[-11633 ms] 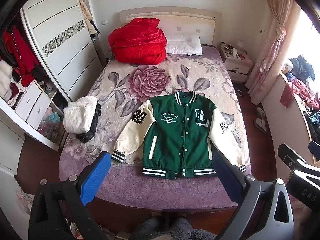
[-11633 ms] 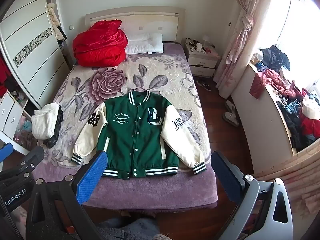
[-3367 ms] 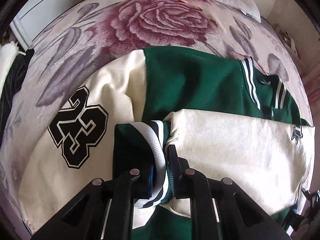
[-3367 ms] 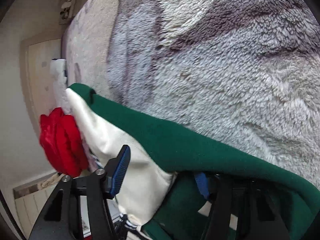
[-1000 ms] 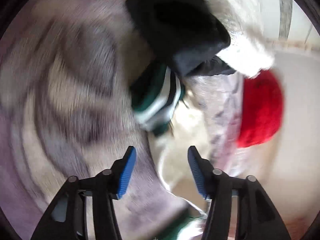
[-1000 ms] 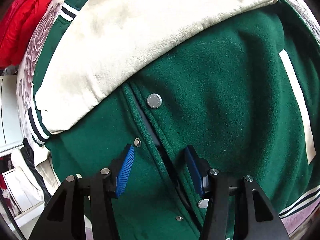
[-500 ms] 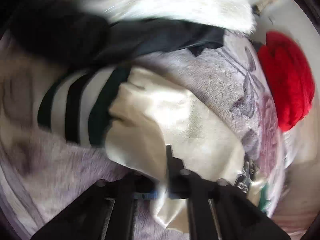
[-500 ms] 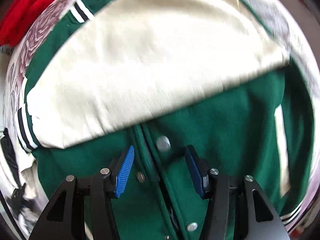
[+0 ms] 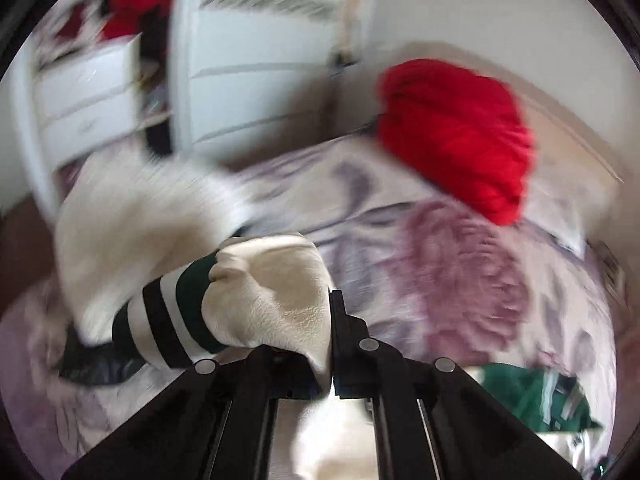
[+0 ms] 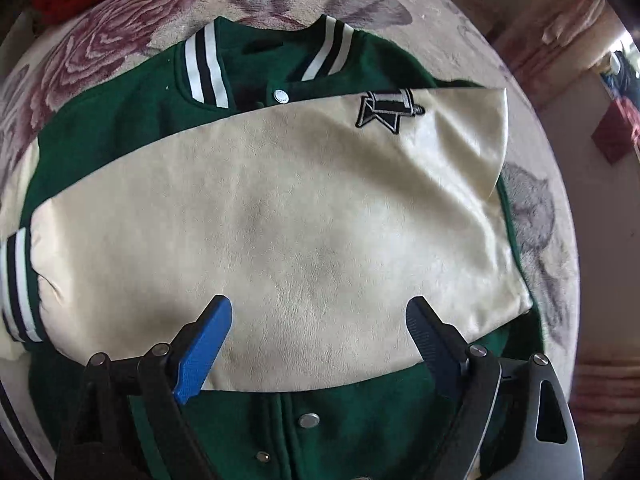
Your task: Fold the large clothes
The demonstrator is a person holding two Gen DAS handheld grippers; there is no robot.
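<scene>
Second sleeve coming up off the bed

The left gripper [image 9: 332, 376], now clamped on the cream sleeve [image 9: 272, 296], is lifting it; the right gripper [image 10: 316, 344] is opening, empty, above the varsity jacket [image 10: 120, 120].

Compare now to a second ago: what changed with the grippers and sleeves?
The left gripper shut on the second cream sleeve near its striped cuff and lifted it off the bed. The right gripper is opening, holding nothing, above the folded sleeve. That sleeve stayed across the green jacket.
</scene>
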